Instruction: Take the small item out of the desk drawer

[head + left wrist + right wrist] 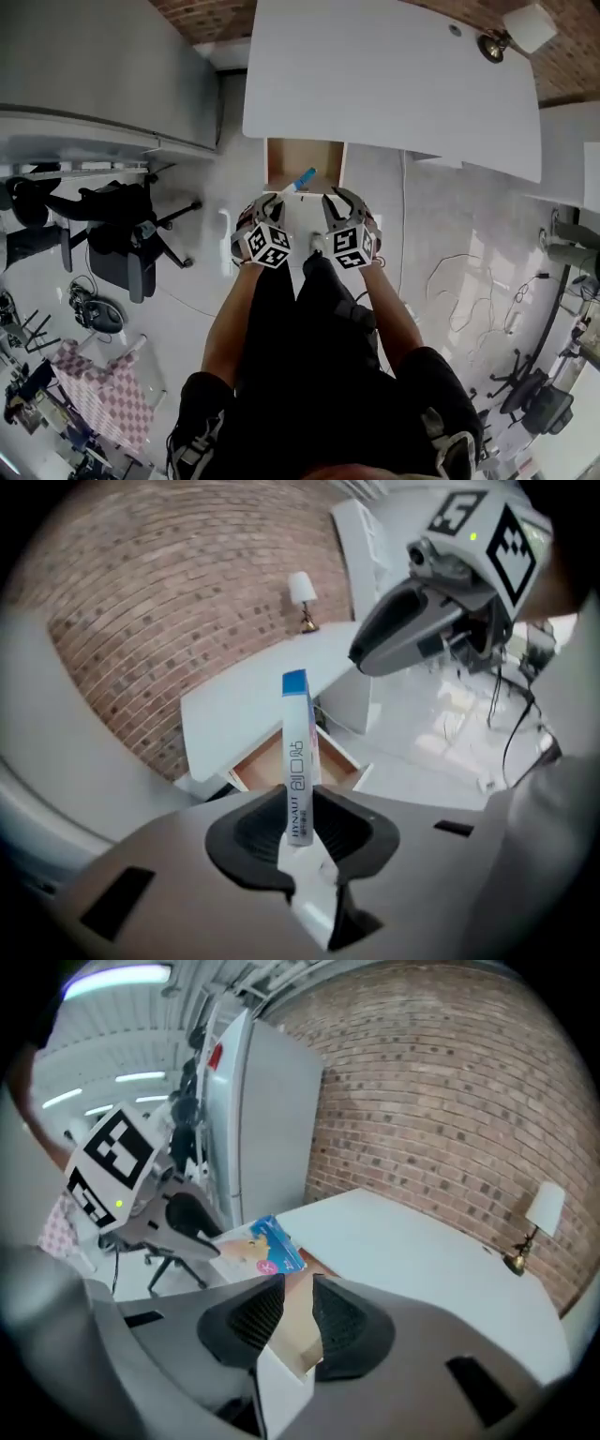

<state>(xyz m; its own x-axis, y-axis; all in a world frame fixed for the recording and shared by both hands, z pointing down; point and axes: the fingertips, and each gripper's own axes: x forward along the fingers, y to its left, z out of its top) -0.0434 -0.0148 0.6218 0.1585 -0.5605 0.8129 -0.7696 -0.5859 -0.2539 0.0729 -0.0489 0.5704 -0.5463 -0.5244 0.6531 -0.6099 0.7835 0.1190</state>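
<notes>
Two grippers hang above the open drawer (302,159), its brown inside showing. Fingers of the left gripper (300,832) clamp the small box (298,761), clear of the drawer; those of the right gripper (298,1312) stand slightly apart, empty. Only the right gripper view shows the box's colourful face.

Small box (298,752), lower end: hidden between the jaws of the left tool (300,817).
Drawer (300,1321) inside: mostly behind the jaws of the right tool (297,1285).
Box print, head view: too small.

drawer (305,161) top open to reach | counter (394,75) edge roofs its back | chair (122,246) left, well apart | cables (403,216) lie to its right
</notes>
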